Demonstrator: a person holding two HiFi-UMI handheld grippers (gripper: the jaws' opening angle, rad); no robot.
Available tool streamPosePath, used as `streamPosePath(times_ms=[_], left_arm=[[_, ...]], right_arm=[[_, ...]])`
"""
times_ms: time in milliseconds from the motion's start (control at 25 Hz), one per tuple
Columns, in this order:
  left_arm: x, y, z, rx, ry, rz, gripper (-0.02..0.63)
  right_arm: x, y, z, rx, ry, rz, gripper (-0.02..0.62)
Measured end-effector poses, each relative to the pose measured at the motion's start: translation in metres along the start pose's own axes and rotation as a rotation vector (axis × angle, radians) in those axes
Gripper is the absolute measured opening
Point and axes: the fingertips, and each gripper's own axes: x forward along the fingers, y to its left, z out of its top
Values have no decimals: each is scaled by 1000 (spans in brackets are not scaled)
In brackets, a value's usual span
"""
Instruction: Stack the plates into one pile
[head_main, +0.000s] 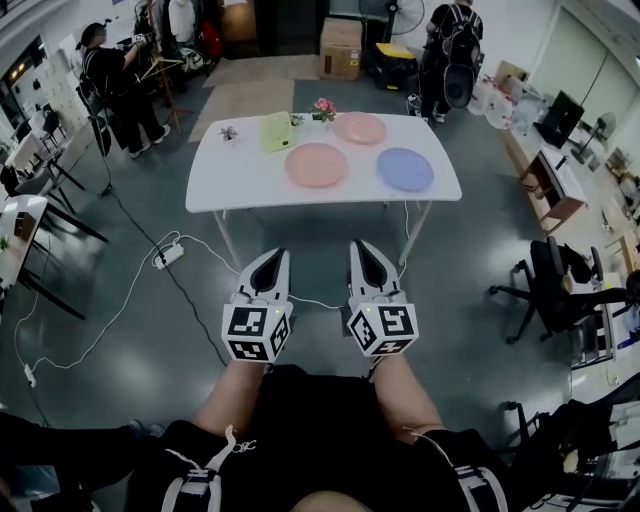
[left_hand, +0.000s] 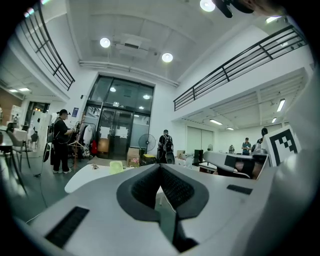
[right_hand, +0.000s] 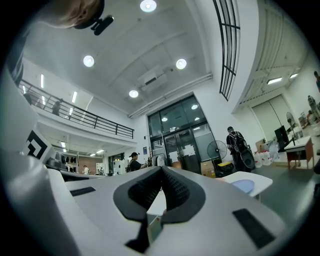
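Three plates lie apart on a white table (head_main: 240, 185) ahead of me: a pink plate (head_main: 316, 165) in the middle, a second pink plate (head_main: 359, 127) behind it, and a blue plate (head_main: 405, 169) at the right. My left gripper (head_main: 275, 257) and right gripper (head_main: 362, 249) hover side by side over the floor, short of the table's near edge. Both are shut with nothing between the jaws. In the right gripper view the blue plate (right_hand: 243, 186) shows on the table's corner past the right gripper (right_hand: 161, 170). The left gripper (left_hand: 160, 167) looks at the table's left end (left_hand: 82, 179).
A green object (head_main: 276, 131), a small flower pot (head_main: 323, 108) and a tiny item (head_main: 229, 132) sit at the table's back. A white cable and power strip (head_main: 168, 254) lie on the floor at left. Office chairs (head_main: 555, 290) stand at right; two people (head_main: 120, 85) stand beyond the table.
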Motion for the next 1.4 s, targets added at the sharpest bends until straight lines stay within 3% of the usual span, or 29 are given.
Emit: streamPosePath(times_ms=[320,680,1000,1400], left_arm=[[16,-21,-10,-6,17,9,12],[79,-10,-9,-25,-11,-12,12],[195,27,-18,-55,1,-32,12],[395,96,11,-57,58,-56,12]], right_arm=[[-8,-29,1,-9,18,-5,15],[41,-66,-13,50,55,9,15],[137,-129,-37,13,86,-13,15],[326,-226,-47,21,134,-37,15]])
